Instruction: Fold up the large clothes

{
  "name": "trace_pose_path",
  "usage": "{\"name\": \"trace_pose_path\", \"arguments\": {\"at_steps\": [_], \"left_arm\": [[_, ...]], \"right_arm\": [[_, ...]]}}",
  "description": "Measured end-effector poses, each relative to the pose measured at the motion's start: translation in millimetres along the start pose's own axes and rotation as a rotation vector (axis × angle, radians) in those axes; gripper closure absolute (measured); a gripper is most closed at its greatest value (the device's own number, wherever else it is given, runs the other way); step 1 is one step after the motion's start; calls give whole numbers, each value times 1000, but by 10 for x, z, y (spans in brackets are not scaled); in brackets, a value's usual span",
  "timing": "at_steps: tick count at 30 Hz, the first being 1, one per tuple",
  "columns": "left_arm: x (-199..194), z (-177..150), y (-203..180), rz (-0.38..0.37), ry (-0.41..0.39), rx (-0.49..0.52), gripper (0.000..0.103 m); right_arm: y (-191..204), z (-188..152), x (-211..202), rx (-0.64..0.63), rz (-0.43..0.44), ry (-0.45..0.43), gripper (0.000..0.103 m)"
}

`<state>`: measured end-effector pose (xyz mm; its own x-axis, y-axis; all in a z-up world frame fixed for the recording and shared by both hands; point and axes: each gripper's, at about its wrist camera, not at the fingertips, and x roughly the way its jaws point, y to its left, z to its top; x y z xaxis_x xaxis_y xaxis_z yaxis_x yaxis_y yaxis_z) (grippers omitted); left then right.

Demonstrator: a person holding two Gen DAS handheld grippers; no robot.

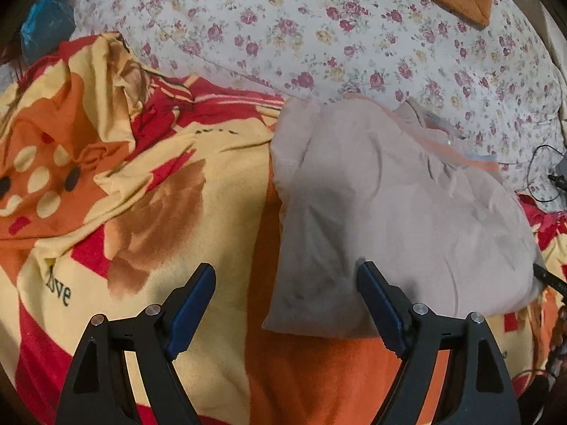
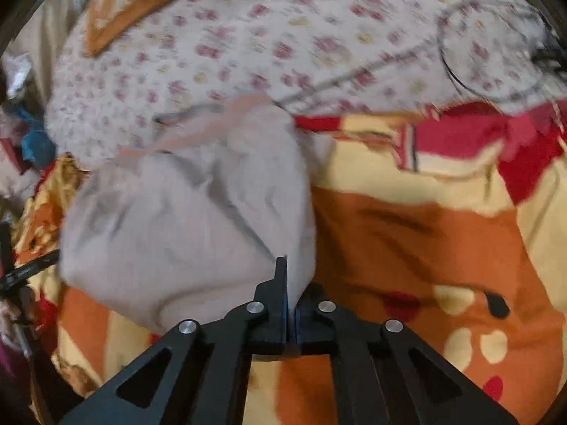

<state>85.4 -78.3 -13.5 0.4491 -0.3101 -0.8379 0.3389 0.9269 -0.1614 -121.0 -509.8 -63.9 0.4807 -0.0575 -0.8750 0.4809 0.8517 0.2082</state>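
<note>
Garment [image 1: 389,205] folded into a compact bundle on the blanket [image 1: 198,184]; right gripper [image 2: 288,283] pinches its corner, left gripper [image 1: 287,276] gapes empty; final tidy left.

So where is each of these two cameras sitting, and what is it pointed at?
Left wrist: sits on the left gripper, looking down past its open black fingers at the pale grey garment on the orange patterned blanket.
Right wrist: sits on the right gripper, looking down along its fingers, which are shut on the garment's edge; the picture is blurred.
Shared: both show the garment, the blanket and the floral sheet beyond.
</note>
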Motion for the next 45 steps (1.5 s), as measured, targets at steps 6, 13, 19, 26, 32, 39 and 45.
{"name": "trace_pose_path", "arguments": {"at_steps": [6, 13, 19, 26, 32, 39, 45], "left_arm": [[-172, -8, -266, 42, -72, 51, 21], [-156, -43, -557, 57, -85, 83, 21], [-39, 1, -698, 95, -99, 87, 21], [213, 43, -722, 139, -111, 96, 18], [334, 105, -686, 121, -104, 88, 16], [397, 123, -626, 118, -95, 80, 16], [387, 109, -634, 115, -90, 61, 15]], "right_arm": [[89, 51, -255, 25, -42, -46, 86], [605, 109, -378, -86, -8, -82, 66], [1091, 259, -92, -150, 56, -81, 65], [1603, 477, 405, -227, 79, -64, 65], [1678, 616, 1050, -228, -43, -23, 70], [1700, 670, 1095, -209, -82, -26, 68], [1813, 576, 683, -209, 1, -79, 59]]}}
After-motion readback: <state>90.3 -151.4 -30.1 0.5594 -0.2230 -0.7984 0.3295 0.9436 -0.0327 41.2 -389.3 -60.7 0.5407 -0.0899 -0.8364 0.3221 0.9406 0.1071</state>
